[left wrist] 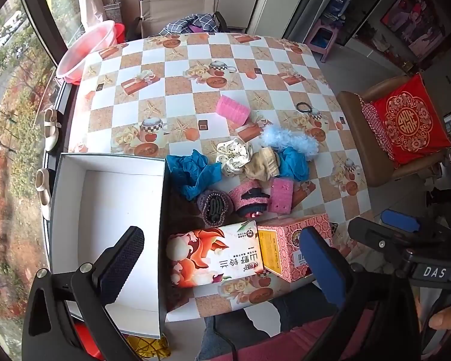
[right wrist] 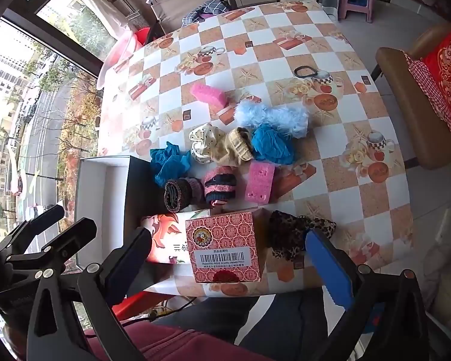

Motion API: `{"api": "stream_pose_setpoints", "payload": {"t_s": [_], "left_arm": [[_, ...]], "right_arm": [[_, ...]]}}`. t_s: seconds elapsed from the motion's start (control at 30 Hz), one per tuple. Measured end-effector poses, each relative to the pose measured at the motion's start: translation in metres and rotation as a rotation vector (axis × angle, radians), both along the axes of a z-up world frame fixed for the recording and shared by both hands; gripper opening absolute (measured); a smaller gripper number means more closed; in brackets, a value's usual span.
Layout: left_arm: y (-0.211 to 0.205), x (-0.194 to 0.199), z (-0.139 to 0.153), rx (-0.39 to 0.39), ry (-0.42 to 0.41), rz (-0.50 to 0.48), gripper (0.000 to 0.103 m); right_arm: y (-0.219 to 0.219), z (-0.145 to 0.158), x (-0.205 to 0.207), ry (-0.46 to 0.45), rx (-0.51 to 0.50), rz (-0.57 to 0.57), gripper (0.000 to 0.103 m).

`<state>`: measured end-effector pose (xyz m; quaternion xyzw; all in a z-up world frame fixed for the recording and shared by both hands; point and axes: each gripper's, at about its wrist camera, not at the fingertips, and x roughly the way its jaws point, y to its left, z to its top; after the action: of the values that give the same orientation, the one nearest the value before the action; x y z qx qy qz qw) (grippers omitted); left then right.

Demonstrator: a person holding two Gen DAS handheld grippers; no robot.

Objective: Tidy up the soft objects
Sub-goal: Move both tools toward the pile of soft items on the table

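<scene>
A pile of soft things lies mid-table: blue crumpled cloth [left wrist: 192, 173], a cream dotted scrunchie [left wrist: 234, 155], a beige scrunchie [left wrist: 263, 165], a fluffy light-blue piece [left wrist: 288, 140], two rolled knit pieces [left wrist: 215, 207] [left wrist: 249, 200], a pink sponge [left wrist: 281, 195] and a second pink sponge [left wrist: 233, 109] farther back. An open white box [left wrist: 111, 228] stands at the left. My left gripper [left wrist: 222, 255] is open and empty above the near table edge. My right gripper [right wrist: 228, 258] is open and empty over a pink patterned carton [right wrist: 225, 246]. A leopard-print cloth [right wrist: 294, 234] lies beside it.
A floral tissue pack [left wrist: 215, 255] and the pink carton [left wrist: 288, 240] lie at the near edge. A black hair tie [left wrist: 303, 107] lies far right. A chair with a red cushion [left wrist: 409, 123] stands right of the table; a pink basin [left wrist: 87, 51] at the far left.
</scene>
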<state>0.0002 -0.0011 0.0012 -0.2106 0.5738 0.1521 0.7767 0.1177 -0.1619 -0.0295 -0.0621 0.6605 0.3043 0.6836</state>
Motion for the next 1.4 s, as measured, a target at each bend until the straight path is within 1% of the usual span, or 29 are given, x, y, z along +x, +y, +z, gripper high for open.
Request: {"api": "stream_pose_setpoints", "payload": {"t_s": [0.1, 0.17, 0.3, 0.33, 0.37, 0.53, 0.7, 0.77, 0.97, 1.0, 1.1, 1.2, 1.3, 1.37, 1.4], "left_arm": [[-0.001, -0.001, 0.002, 0.004, 0.0, -0.001, 0.103], [0.001, 0.001, 0.0, 0.006, 0.014, -0.002, 0.103], [0.002, 0.0, 0.0, 0.0, 0.008, 0.002, 0.103], [0.004, -0.009, -0.001, -0.001, 0.01, 0.002, 0.103], [0.004, -0.01, -0.001, -0.002, 0.011, 0.002, 0.103], [0.001, -0.008, -0.002, 0.029, 0.018, 0.0, 0.103], [0.002, -0.006, 0.001, 0.034, -0.001, 0.002, 0.103], [0.001, -0.004, 0.003, 0.055, -0.01, 0.0, 0.103], [0.004, -0.002, 0.004, 0.031, -0.015, 0.006, 0.103], [0.005, -0.001, 0.004, 0.028, -0.012, 0.006, 0.103], [0.009, -0.001, 0.0, -0.018, 0.004, 0.005, 0.103], [0.014, 0.002, 0.0, -0.026, -0.002, 0.003, 0.103], [0.018, 0.006, -0.005, -0.005, 0.031, 0.007, 0.103], [0.021, 0.01, -0.013, 0.033, 0.072, 0.01, 0.103], [0.022, 0.011, -0.017, 0.028, 0.086, 0.01, 0.103]], "right_arm": [[-0.001, 0.0, -0.001, 0.006, 0.003, 0.002, 0.103], [-0.001, 0.0, -0.001, 0.002, -0.004, 0.003, 0.103], [-0.001, 0.002, -0.008, 0.003, -0.008, 0.006, 0.103], [0.0, 0.002, -0.008, -0.006, 0.008, 0.005, 0.103], [-0.001, 0.002, -0.008, -0.005, 0.008, 0.004, 0.103], [-0.001, 0.002, -0.006, -0.006, 0.004, -0.005, 0.103], [-0.003, 0.002, -0.008, -0.01, -0.007, -0.014, 0.103], [-0.004, 0.001, -0.007, -0.004, -0.013, -0.017, 0.103], [-0.005, 0.002, -0.007, -0.008, -0.059, -0.027, 0.103], [-0.006, 0.003, -0.007, 0.0, -0.049, -0.03, 0.103], [-0.01, 0.004, -0.004, 0.004, -0.036, -0.05, 0.103], [-0.016, 0.004, 0.0, 0.031, -0.047, -0.079, 0.103], [-0.024, 0.002, 0.001, 0.048, -0.048, -0.109, 0.103], [-0.029, -0.001, 0.002, 0.046, -0.039, -0.122, 0.103], [-0.03, -0.004, 0.002, 0.05, -0.045, -0.126, 0.103]]}}
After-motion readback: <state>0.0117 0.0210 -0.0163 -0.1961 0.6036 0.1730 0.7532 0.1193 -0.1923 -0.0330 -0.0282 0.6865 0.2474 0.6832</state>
